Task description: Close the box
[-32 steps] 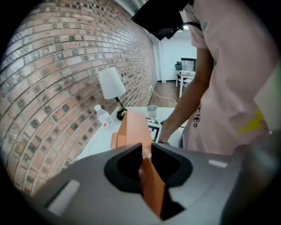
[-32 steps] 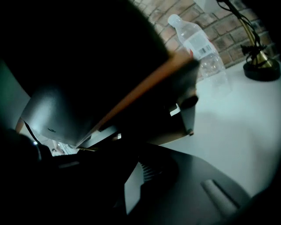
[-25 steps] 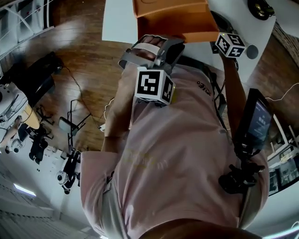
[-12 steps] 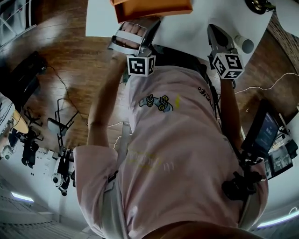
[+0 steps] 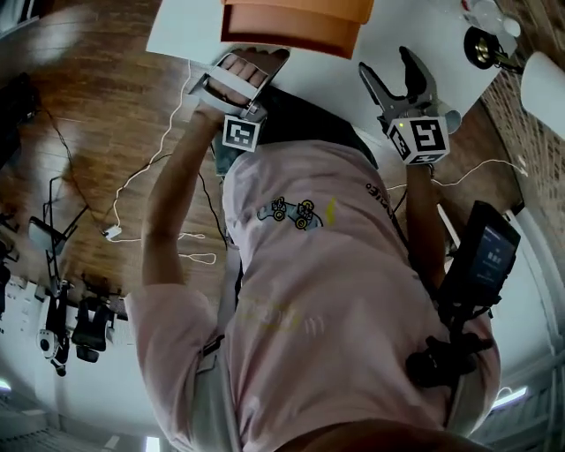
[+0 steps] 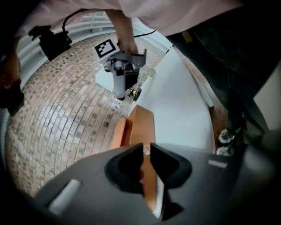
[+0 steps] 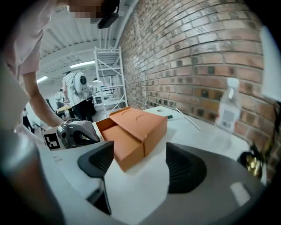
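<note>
The orange box lies on the white table at the top of the head view. In the right gripper view the orange box has its lid lowered, with a gap showing along its left side. My left gripper is at the box's near left edge. In the left gripper view its jaws are almost together on a thin orange box wall. My right gripper stands to the right of the box and apart from it. Its jaws are opening and nothing is between them.
A clear plastic bottle stands by the brick wall. A black and gold object sits at the table's right end, and a thin rod lies behind the box. A phone on a mount hangs at my right side.
The right gripper has moved away from the box's right side and its jaws have gone from shut to spread. The left gripper stayed at the box, whose lid now lies lower.
</note>
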The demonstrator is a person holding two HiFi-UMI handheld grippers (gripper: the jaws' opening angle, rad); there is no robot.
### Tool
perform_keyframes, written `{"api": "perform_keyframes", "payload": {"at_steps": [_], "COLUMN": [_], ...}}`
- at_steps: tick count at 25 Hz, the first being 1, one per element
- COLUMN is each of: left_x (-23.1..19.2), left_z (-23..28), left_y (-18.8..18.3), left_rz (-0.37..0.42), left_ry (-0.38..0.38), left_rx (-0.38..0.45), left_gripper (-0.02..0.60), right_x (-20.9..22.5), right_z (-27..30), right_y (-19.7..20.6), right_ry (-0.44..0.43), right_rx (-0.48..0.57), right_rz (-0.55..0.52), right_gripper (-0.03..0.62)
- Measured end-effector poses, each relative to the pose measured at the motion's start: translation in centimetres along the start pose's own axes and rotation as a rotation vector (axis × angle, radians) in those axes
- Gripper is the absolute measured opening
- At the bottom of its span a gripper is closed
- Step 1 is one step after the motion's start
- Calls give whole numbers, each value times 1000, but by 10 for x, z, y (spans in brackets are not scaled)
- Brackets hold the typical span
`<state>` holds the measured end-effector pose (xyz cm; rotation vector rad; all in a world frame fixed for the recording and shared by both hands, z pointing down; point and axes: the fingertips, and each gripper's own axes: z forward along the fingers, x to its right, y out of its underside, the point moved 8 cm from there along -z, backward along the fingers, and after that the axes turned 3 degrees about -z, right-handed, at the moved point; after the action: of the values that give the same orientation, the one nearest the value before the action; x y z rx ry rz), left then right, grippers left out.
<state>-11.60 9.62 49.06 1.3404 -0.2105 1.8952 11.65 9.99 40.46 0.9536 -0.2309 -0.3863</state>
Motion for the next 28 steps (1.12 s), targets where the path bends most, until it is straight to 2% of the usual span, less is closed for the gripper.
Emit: {"api": "perform_keyframes", "payload": {"at_steps": [2,5,6,8,11,13,15,16,18,19,21,25,26,28], "left_x": [5,18,19,11,-9,-14,-12,-10,-8,-8,-13,-54,-66,-73], "left_z": [-6,-28,-37,-50,-45,-28,-11,-4,5,8,16,56,68,79], "left_y": [7,27,33,33,11,-1,-7,-7,-5,-3,2,13,14,15], "left_rz": [-18,-81,-120,-222,-351,-338,-284,-260,-235,-231,-234,-282,-292,-329], "left_ry": [-33,-21,-1,33,93,143,170,184,218,228,222,137,142,232], "left_rx": [-8,-69,-96,-127,-68,-30,-32,-40,-54,-59,-74,-122,-114,-78], "left_gripper": [5,26,46,48,3,3,3,3,4,3,3,3,5,3], "right_x": [5,10,12,20,38,45,47,46,40,37,33,43,46,50], "right_z": [29,90,108,140,176,191,198,200,204,205,209,212,212,214], "right_y": [-31,-76,-89,-109,-123,-128,-133,-133,-133,-133,-133,-137,-139,-140], "right_ry": [-78,-175,-183,-173,-144,-143,-184,-225,-306,-327,-342,-371,-374,-376], "right_rx": [13,25,31,28,-23,-66,-101,-117,-144,-149,-164,-211,-216,-221], "right_rz": [-133,-294,-330,-398,-456,-470,-476,-461,-409,-392,-379,-350,-344,-327], "right_gripper": [359,360,360,360,360,347,326,298,195,195,193,188,183,166]}}
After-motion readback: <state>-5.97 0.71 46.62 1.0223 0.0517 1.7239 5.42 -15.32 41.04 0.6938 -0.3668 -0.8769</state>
